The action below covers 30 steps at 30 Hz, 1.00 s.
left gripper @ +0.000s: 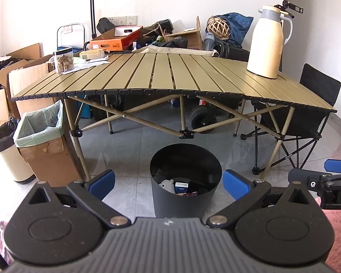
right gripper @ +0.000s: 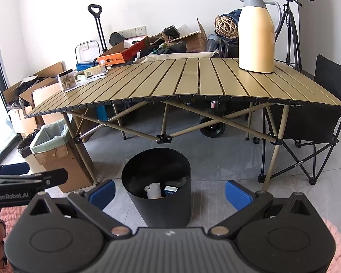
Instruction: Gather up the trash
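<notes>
Left wrist view: my left gripper (left gripper: pixel 168 183) and right gripper (right gripper: pixel 169 192) hang wide and empty over the black bin (left gripper: pixel 186 179) on the floor, trash inside; a careless reach could tip it.

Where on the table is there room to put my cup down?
The folding table is bare across its middle and front, between the clear jar at the far left and the cream thermos jug at the far right. The far left corner is crowded: the jar, a small box and papers.
</notes>
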Each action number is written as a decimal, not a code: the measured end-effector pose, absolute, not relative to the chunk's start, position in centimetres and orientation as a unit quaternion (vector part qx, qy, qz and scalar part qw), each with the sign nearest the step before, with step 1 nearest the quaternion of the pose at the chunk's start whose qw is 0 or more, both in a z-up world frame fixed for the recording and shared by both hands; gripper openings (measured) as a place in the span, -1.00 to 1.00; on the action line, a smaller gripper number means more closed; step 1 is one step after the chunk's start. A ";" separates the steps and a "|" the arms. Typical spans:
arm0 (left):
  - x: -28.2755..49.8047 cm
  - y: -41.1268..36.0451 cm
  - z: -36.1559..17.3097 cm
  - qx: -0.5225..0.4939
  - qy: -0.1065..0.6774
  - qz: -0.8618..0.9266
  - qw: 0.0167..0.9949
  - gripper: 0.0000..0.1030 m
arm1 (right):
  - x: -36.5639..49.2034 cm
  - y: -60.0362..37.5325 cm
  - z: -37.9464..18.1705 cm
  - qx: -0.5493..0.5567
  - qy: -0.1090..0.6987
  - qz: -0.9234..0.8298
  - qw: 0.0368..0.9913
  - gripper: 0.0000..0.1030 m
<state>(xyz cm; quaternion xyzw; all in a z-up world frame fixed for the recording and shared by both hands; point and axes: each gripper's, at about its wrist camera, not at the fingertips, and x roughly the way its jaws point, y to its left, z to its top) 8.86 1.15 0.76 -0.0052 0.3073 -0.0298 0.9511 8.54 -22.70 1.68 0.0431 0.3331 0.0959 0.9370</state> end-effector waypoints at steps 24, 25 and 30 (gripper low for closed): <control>8.2 1.4 1.1 -0.005 0.300 -0.033 0.953 1.00 | 7.8 -22.4 2.2 0.035 0.321 0.097 0.941 1.00; 8.2 1.4 1.1 -0.005 0.299 -0.033 0.954 1.00 | 7.7 -22.4 2.2 0.035 0.321 0.096 0.942 1.00; 8.1 1.5 1.2 -0.005 0.299 -0.033 0.954 1.00 | 7.7 -22.4 2.3 0.035 0.320 0.096 0.942 1.00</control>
